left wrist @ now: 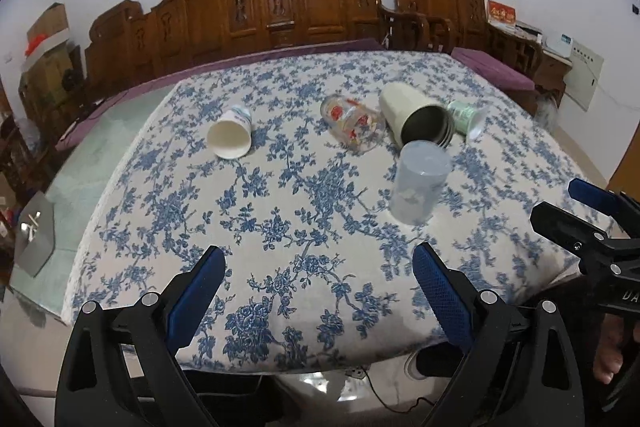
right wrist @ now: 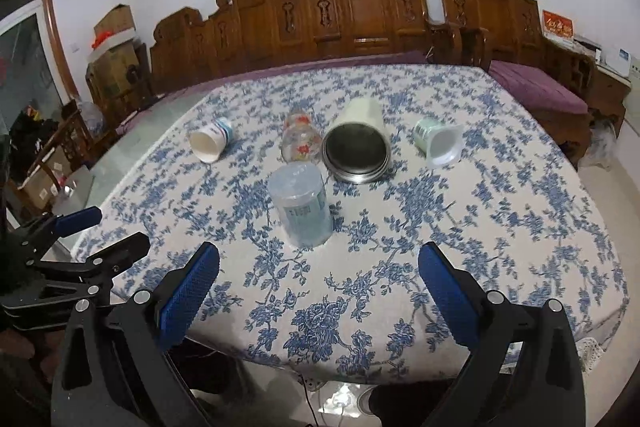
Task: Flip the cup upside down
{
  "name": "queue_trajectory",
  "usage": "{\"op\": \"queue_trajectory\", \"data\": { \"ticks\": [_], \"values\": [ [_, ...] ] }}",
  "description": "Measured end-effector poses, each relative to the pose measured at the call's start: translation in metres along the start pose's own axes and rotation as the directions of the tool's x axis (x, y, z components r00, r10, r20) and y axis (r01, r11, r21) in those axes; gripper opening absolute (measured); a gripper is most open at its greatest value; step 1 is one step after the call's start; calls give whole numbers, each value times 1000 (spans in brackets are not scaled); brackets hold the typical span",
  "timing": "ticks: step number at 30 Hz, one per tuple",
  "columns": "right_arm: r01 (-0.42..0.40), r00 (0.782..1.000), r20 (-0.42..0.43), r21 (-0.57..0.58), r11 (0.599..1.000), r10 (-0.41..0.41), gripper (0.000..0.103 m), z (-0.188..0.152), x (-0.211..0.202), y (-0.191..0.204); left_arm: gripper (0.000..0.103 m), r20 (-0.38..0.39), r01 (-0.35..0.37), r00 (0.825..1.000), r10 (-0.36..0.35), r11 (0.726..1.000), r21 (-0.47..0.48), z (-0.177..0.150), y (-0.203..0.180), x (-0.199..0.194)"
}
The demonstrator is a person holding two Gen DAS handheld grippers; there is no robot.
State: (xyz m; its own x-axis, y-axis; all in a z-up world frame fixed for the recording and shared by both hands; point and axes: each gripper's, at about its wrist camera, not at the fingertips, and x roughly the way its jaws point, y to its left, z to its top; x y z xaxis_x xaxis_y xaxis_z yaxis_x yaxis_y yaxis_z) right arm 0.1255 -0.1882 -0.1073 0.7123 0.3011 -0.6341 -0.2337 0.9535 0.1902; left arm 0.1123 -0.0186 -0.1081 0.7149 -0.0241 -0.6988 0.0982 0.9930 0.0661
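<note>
Several cups sit on a table with a blue floral cloth (left wrist: 280,227). A translucent blue-tinted plastic cup (left wrist: 420,183) (right wrist: 302,205) stands upside down nearest me. Behind it lie on their sides a white paper cup (left wrist: 231,133) (right wrist: 210,143), a clear glass with red print (left wrist: 354,123) (right wrist: 300,143), a cream steel-lined tumbler (left wrist: 414,115) (right wrist: 358,143) and a pale green cup (left wrist: 466,117) (right wrist: 438,141). My left gripper (left wrist: 318,275) is open and empty over the near table edge. My right gripper (right wrist: 318,275) is open and empty, just in front of the plastic cup.
A carved wooden bench (left wrist: 280,11) with purple cushions (right wrist: 536,87) runs behind the table. Cardboard boxes (right wrist: 116,51) stand at the back left. The floor (left wrist: 80,167) drops away left of the table. The right gripper also shows in the left wrist view (left wrist: 576,215).
</note>
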Motion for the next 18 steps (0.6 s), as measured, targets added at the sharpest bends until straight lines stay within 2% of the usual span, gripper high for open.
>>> {"op": "queue_trajectory", "data": {
  "ticks": [8, 11, 13, 18],
  "values": [
    [18, 990, 143, -24, 1000, -14, 100, 14, -66, 10, 91, 106, 6, 994, -5, 1000, -15, 14, -4, -68],
    [16, 979, 202, -26, 1000, -10, 100, 19, -93, 14, 91, 153, 7, 988, -3, 1000, -26, 18, -4, -92],
    [13, 974, 228, -23, 1000, -7, 100, 21, -105, 16, 95, 184, 2, 983, 3, 1000, -29, 18, -5, -108],
    [14, 960, 280, -35, 999, -3, 100, 24, -134, 23, 95, 245, -4, 969, 15, 999, -48, 16, -4, -141]
  ]
}}
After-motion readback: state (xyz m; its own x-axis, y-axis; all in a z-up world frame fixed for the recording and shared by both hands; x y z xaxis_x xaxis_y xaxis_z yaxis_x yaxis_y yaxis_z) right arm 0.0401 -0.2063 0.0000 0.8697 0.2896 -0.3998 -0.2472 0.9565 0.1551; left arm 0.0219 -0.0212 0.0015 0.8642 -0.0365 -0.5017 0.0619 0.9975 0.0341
